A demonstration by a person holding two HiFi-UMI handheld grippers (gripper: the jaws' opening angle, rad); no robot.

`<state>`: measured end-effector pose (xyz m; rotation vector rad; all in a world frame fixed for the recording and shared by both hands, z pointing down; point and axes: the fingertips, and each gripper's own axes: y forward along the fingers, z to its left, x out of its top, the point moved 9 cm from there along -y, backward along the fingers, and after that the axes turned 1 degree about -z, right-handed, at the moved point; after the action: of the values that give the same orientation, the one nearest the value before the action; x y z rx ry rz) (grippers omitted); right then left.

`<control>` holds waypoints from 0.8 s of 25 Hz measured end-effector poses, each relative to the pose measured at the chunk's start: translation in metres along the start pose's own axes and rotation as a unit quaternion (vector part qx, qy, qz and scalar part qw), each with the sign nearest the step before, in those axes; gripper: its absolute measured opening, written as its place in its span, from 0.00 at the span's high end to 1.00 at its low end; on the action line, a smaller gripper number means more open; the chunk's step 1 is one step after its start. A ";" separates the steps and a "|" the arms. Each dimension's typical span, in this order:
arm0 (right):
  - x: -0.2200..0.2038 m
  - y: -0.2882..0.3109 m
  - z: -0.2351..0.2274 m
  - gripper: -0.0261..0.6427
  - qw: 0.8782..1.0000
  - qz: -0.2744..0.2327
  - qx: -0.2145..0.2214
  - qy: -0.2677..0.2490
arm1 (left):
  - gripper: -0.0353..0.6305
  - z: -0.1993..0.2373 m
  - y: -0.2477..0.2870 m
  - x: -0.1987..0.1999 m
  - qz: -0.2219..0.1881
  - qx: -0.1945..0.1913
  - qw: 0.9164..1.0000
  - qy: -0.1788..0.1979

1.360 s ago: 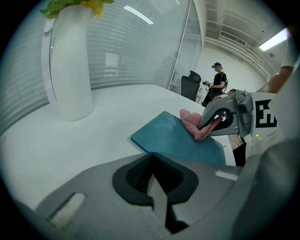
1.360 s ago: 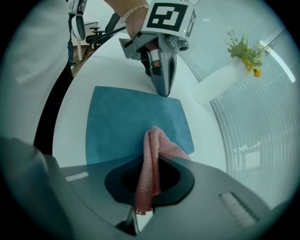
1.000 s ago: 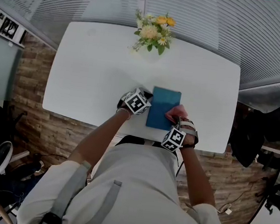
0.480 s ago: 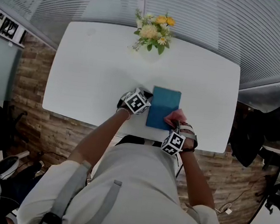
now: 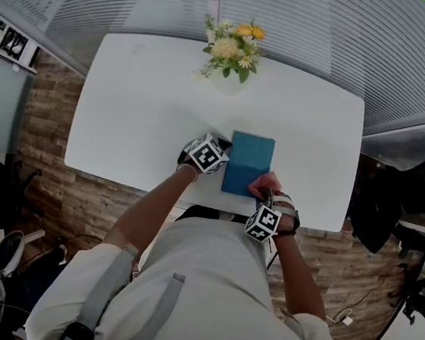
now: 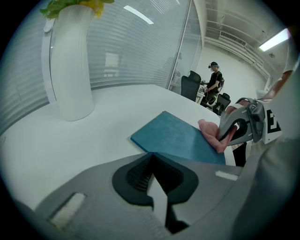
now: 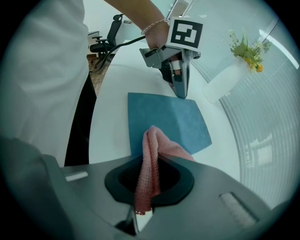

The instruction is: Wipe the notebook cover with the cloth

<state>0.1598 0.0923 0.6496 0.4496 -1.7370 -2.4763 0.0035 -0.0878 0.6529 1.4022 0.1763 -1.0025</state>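
1. The table (image 5: 144, 104) is the work surface. It is white and carries only what is listed below, so I have free room for a stroke in any direction.

2. The notebook (image 5: 248, 160) lies flat and closed, blue cover up, toward 5 o'clock from the table's centre and close to my edge. I judge this placement suits reach: both grippers meet it without stretching.

3. The vase of flowers (image 5: 232, 49) stands at 12 o'clock by the far edge, well apart from the notebook and out of the wiping path.

4. My left gripper (image 5: 223, 156) sits at the notebook's 9 o'clock edge. Its jaws are together with nothing between them, and the closed tip rests at the edge of the cover. I judge its function is to pin the notebook so that the wiping drag does not slide it across the smooth top. Whether the tip bears on the cover or merely butts against the edge, I cannot tell.

5. My right gripper (image 5: 264, 198) is at the notebook's 5 o'clock corner, jaws clamped on the cloth.

6. The cloth (image 7: 152, 145) is pink and knitted. It is pinched as a fold, with the loose end hanging ahead of the jaws, so fabric rather than jaw meets the cover. It lies at the near right corner of the cover; contact looks likely but is not certain.

7. Assessment: wiping is under way, with the cloth at the near end of the cover.
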 end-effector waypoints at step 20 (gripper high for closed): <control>0.004 -0.058 -0.051 0.92 0.957 -0.147 -0.012 0.251 | 0.94 -0.013 -0.028 0.002 -0.063 0.024 0.997 -0.028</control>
<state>0.1762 0.0657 0.5791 1.2872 -1.5131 -2.2622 -0.0081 -0.0729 0.6276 1.4197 0.2026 -1.1554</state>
